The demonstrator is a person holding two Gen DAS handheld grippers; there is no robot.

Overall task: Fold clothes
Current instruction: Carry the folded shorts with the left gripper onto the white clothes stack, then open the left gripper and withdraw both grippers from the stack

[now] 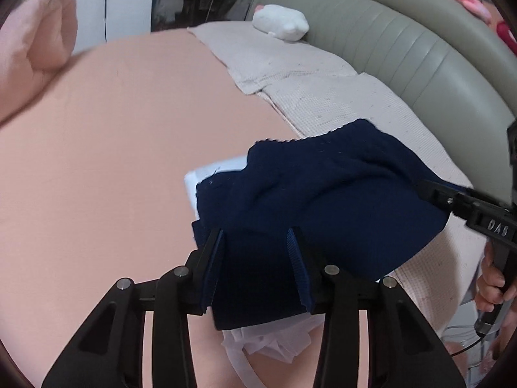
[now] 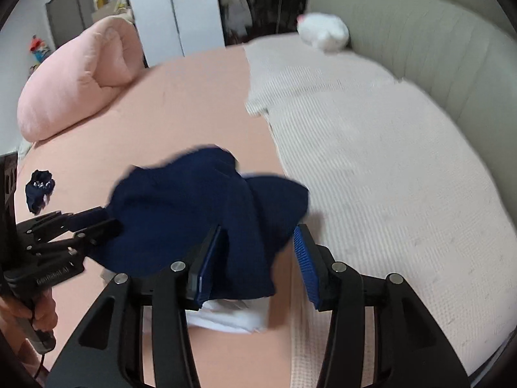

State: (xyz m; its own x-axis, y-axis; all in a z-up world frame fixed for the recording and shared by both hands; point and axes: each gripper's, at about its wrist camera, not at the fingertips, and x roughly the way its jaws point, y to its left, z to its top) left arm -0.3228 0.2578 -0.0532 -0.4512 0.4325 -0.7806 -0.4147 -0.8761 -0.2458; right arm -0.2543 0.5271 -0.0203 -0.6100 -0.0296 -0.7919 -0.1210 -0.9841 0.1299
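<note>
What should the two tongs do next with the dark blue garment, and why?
Probably draw both tongs straight back. The navy garment already lies on the white clothes on the bed, and the left tongs and right tongs stand open, pads not pressing it.

Soft, even indoor light; no glare. Left wrist view sharp at centre. Right wrist view motion-blurred: navy garment [image 2: 194,213] edges and waffle blanket [image 2: 371,168] smeared. Both views fisheye-bent, dark vignette at corners. Faint shadow beneath garment.

Navy garment [image 1: 323,200] rumpled, draped over white garment [image 1: 271,346] on pink bed sheet [image 1: 97,161].
</note>
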